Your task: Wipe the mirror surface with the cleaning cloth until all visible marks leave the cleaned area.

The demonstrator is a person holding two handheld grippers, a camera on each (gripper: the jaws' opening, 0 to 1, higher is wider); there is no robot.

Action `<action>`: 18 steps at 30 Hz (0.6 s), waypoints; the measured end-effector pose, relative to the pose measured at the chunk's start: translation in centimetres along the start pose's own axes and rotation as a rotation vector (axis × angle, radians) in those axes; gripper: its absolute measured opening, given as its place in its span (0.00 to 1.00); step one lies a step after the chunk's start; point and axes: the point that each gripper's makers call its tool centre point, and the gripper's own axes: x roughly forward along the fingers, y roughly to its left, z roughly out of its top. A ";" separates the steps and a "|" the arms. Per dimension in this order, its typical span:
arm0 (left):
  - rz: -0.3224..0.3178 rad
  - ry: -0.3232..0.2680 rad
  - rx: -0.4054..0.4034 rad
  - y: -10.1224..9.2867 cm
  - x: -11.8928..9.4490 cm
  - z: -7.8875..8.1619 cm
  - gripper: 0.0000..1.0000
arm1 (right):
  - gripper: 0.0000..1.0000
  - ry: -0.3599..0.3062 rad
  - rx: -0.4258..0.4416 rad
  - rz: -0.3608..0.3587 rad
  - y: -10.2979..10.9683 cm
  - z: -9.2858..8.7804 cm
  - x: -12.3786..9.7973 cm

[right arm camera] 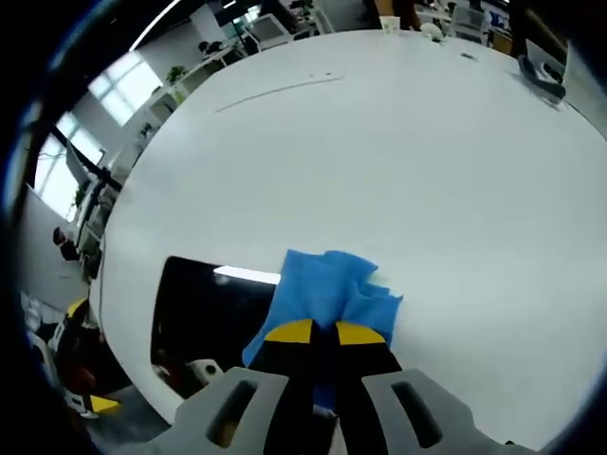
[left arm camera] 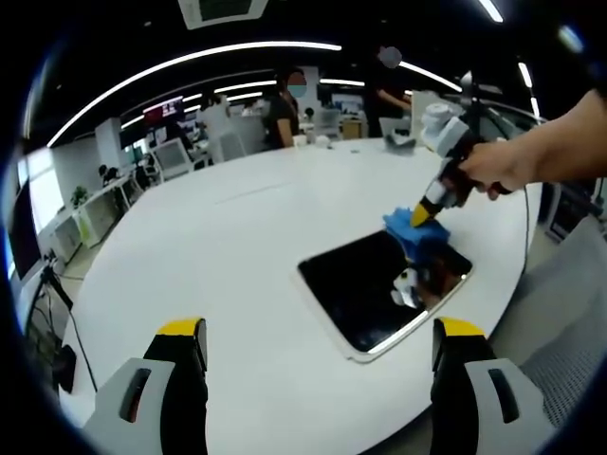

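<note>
A dark rectangular mirror point(left arm camera: 375, 289) lies flat on the white round table point(left arm camera: 247, 237), near its edge. In the left gripper view my left gripper point(left arm camera: 318, 346) stands open above the table, short of the mirror, with nothing between its jaws. The right gripper point(left arm camera: 432, 210), held by a person's hand point(left arm camera: 503, 166), presses a blue cleaning cloth point(left arm camera: 414, 230) onto the mirror's far corner. In the right gripper view my right gripper point(right arm camera: 324, 333) is shut on the blue cloth point(right arm camera: 327, 289), which rests partly on the mirror point(right arm camera: 213, 318) and partly on the table point(right arm camera: 379, 152).
A grey chair back point(left arm camera: 569, 332) stands just beyond the table edge at the right. Small objects point(right arm camera: 541, 71) lie at the table's far side. People point(left arm camera: 285, 104) and office desks stand in the background beyond the table.
</note>
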 end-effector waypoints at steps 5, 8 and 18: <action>0.001 -0.004 0.001 0.0 -0.1 0.1 0.99 | 0.01 0.006 0.032 0.010 -0.2 0.0 0.0; -0.001 -0.005 -0.001 -0.1 -0.2 0.1 0.99 | 0.01 0.001 -0.006 -0.002 -0.1 0.2 -0.1; -0.006 -0.003 0.005 -0.2 -0.2 0.1 0.99 | 0.01 -0.014 -0.056 -0.014 -0.3 0.8 0.3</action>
